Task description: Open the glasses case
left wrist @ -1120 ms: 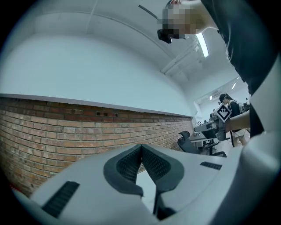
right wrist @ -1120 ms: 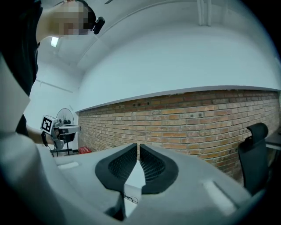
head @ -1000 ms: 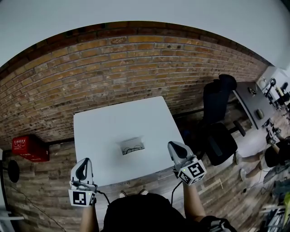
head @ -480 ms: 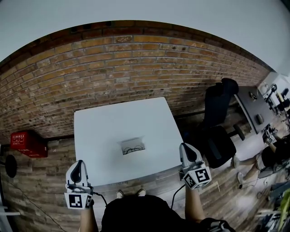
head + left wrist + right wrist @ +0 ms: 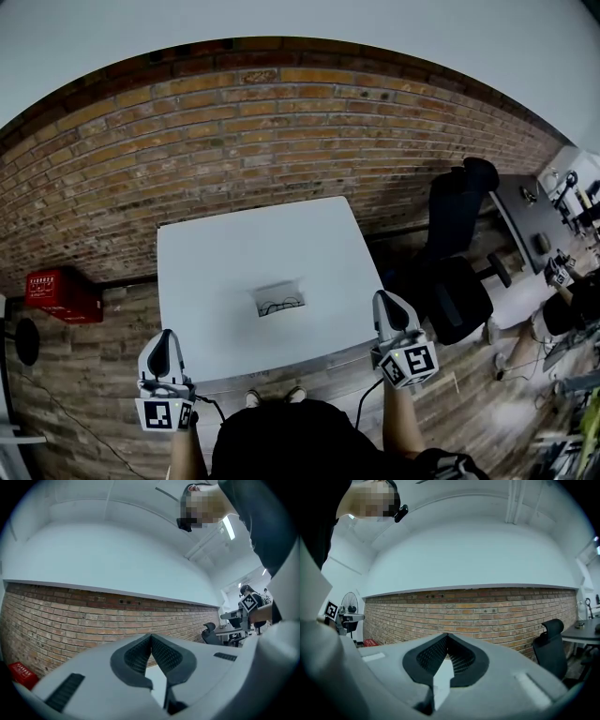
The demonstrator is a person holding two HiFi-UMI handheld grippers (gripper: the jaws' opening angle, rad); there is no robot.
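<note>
Grey jaws on my left gripper point(image 5: 167, 343) are pressed together with nothing between them. My right gripper point(image 5: 386, 309) is the same. Both hover off the white table's point(image 5: 206, 262) near edge. Mid-table, well apart from both, the glasses case point(image 5: 278, 298) sits with its lid up, brick wall point(image 5: 281, 122) behind.

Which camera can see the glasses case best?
The head view. It looks down on the glasses case in the middle of the white table. The gripper views show the shut left claw, the shut right claw and brick wall, no case.
</note>
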